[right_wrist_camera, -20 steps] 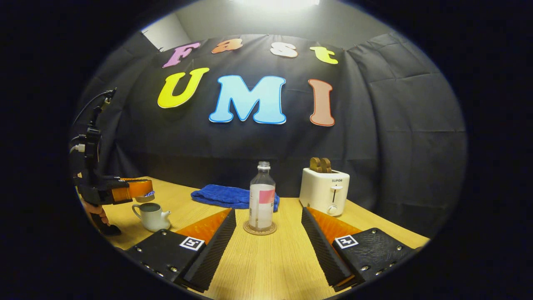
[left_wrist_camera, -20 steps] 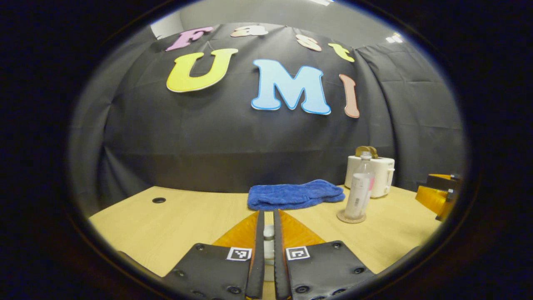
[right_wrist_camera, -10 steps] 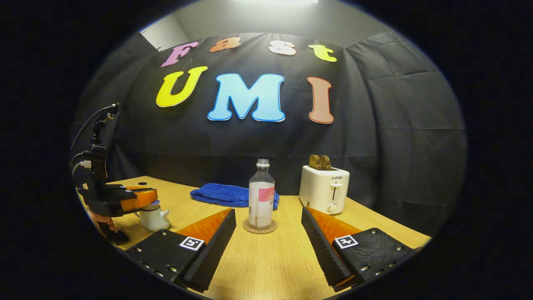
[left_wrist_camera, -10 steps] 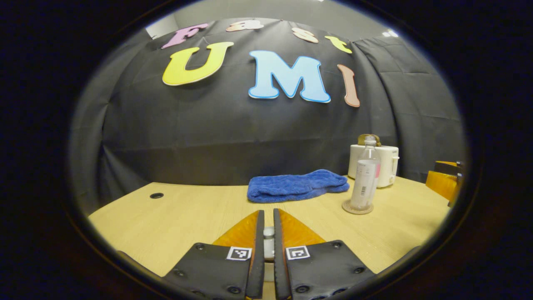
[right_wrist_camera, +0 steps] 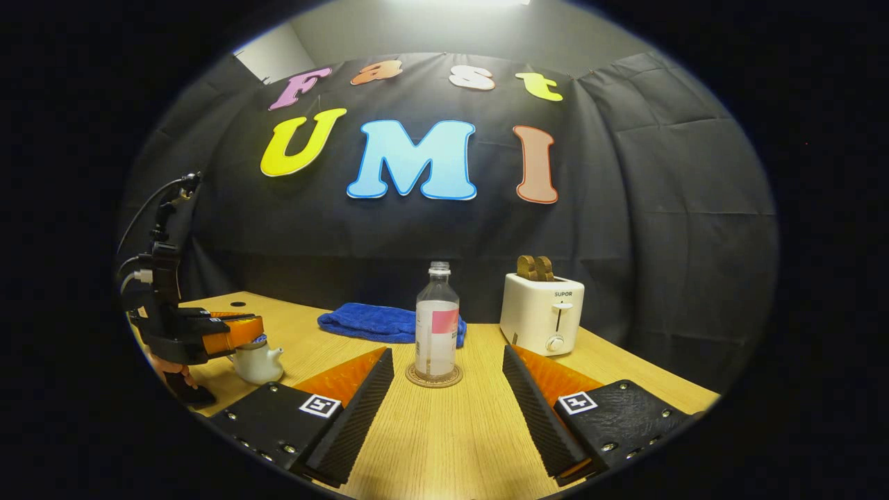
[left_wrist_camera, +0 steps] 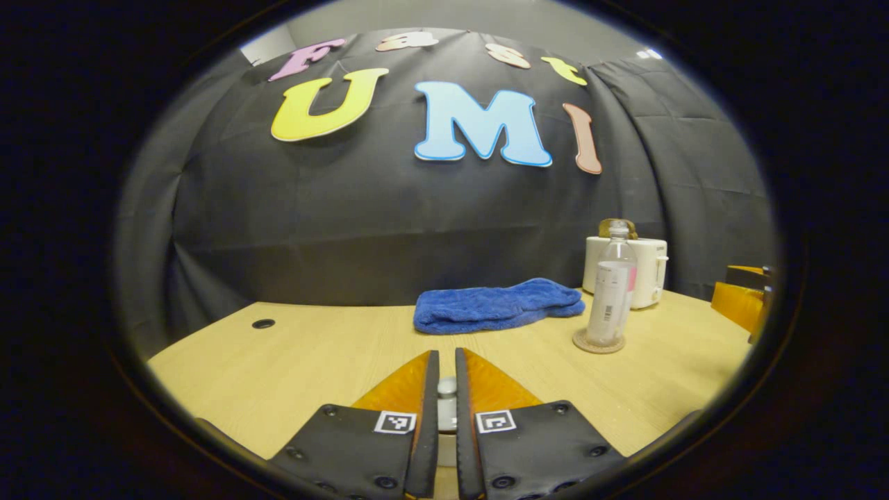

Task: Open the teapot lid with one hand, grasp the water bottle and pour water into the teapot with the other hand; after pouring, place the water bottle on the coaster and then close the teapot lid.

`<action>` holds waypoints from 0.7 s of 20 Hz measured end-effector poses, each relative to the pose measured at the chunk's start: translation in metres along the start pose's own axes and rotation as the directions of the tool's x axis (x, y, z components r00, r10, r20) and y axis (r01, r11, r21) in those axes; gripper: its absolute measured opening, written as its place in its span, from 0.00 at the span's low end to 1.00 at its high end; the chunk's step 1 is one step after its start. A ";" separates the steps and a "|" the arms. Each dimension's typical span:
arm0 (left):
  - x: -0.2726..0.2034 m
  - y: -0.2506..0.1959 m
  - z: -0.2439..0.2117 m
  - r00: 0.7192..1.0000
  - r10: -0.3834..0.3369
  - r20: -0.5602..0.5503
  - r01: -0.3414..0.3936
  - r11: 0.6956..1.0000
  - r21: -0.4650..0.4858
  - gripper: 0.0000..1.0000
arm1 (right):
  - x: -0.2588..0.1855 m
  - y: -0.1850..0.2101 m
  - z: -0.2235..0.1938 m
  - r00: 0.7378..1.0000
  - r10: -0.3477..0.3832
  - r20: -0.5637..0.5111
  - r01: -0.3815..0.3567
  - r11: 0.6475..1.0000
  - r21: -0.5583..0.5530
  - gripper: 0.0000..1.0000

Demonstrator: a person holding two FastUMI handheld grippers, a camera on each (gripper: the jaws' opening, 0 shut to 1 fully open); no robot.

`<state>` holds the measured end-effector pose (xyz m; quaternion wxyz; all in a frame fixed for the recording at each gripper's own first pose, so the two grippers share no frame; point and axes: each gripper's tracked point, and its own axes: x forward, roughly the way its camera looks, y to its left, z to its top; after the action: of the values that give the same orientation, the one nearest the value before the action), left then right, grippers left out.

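My left gripper (left_wrist_camera: 446,357) is shut on the pale knob of the teapot lid (left_wrist_camera: 447,386), which shows between its fingers. In the right gripper view that left gripper (right_wrist_camera: 233,333), held by a hand, sits low over the white teapot (right_wrist_camera: 258,362) at the left, with the lid resting on the pot. The clear water bottle (right_wrist_camera: 436,326) (left_wrist_camera: 610,298), uncapped, stands upright on the round coaster (right_wrist_camera: 433,379) (left_wrist_camera: 599,342). My right gripper (right_wrist_camera: 448,354) is open, back from the bottle, with nothing between its fingers; part of it shows at the right edge (left_wrist_camera: 740,305).
A folded blue towel (right_wrist_camera: 378,324) (left_wrist_camera: 496,305) lies behind the bottle. A white toaster (right_wrist_camera: 543,316) (left_wrist_camera: 642,267) with toast stands at the back right. The wooden table (right_wrist_camera: 444,444) has a cable hole (left_wrist_camera: 263,323) far left.
The left gripper has come down with the lid, from above the open teapot onto its mouth. The right gripper and the bottle have stayed where they were.
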<state>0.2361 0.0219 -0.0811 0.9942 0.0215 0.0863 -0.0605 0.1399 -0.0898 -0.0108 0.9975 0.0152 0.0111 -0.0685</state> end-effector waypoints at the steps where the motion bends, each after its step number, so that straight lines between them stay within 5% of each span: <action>1: 0.000 -0.003 -0.003 1.000 -0.015 -0.006 0.015 1.000 -0.006 0.19 | 0.000 0.000 0.000 1.000 0.000 -0.001 0.000 1.000 0.000 0.98; 10: -0.013 -0.009 0.001 1.000 -0.028 0.010 0.028 1.000 -0.006 0.24 | 0.001 0.004 -0.005 1.000 0.007 -0.015 -0.007 1.000 0.003 0.98; 14: -0.031 -0.019 0.010 0.998 -0.052 0.038 0.053 0.998 -0.027 0.37 | -0.002 0.015 -0.006 1.000 0.026 -0.014 -0.026 1.000 -0.001 0.98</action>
<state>0.2051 0.0066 -0.0669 0.9939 0.0043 0.0692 -0.0856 0.1398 -0.0743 -0.0165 0.9982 0.0150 0.0180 -0.0555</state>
